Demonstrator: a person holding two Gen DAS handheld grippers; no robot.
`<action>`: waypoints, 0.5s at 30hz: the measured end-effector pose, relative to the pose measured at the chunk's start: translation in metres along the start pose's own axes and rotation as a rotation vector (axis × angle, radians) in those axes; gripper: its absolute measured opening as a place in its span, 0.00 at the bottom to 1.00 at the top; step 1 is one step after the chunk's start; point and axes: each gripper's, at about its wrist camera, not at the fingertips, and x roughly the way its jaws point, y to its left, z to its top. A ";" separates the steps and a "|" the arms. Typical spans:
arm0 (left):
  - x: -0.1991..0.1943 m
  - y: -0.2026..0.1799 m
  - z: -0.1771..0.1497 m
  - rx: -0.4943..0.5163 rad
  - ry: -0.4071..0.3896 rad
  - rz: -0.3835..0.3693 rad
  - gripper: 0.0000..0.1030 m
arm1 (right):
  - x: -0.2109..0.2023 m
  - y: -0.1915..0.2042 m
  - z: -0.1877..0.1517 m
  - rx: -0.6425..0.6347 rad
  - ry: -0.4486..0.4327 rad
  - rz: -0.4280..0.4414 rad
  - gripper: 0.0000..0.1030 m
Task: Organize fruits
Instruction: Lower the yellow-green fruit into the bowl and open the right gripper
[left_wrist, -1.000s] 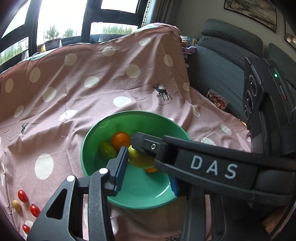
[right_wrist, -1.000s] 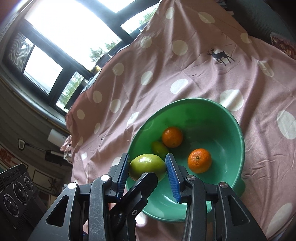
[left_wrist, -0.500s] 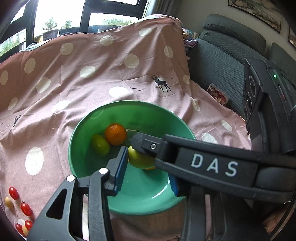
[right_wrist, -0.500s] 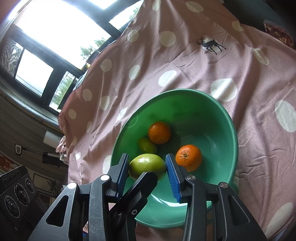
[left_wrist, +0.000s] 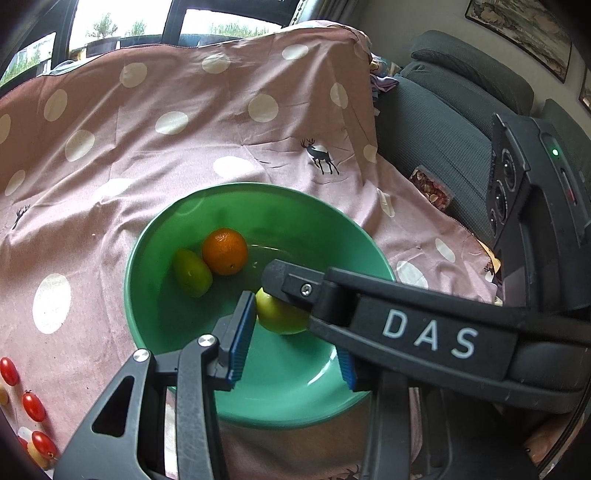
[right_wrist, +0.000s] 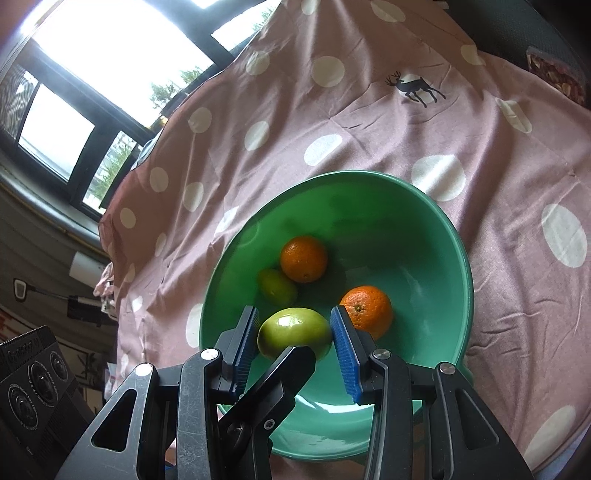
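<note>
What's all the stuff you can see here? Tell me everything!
bowl: one, green, on cloth
oranges: two, orange, in bowl
small green fruit: one, green, beside far orange
big green fruit: one, yellow-green, between right claw's pads
little tomatoes: several, mostly red, on cloth
cloth: one, pink with white dots, under bowl
sofa: one, dark grey, behind cloth
right claw: one, black, shut on big green fruit
left claw: one, black, crossing the right claw, over bowl

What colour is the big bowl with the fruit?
Green bowl; the right wrist view shows it best.
</note>
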 end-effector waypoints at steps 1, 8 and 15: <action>0.000 0.000 0.000 -0.003 0.002 -0.003 0.37 | 0.000 0.000 0.000 -0.002 0.000 -0.003 0.43; 0.002 0.004 -0.002 -0.025 0.016 -0.019 0.37 | 0.002 0.003 -0.001 -0.017 0.004 -0.027 0.43; 0.003 0.008 -0.004 -0.050 0.036 -0.039 0.37 | 0.004 0.005 -0.001 -0.028 0.009 -0.047 0.43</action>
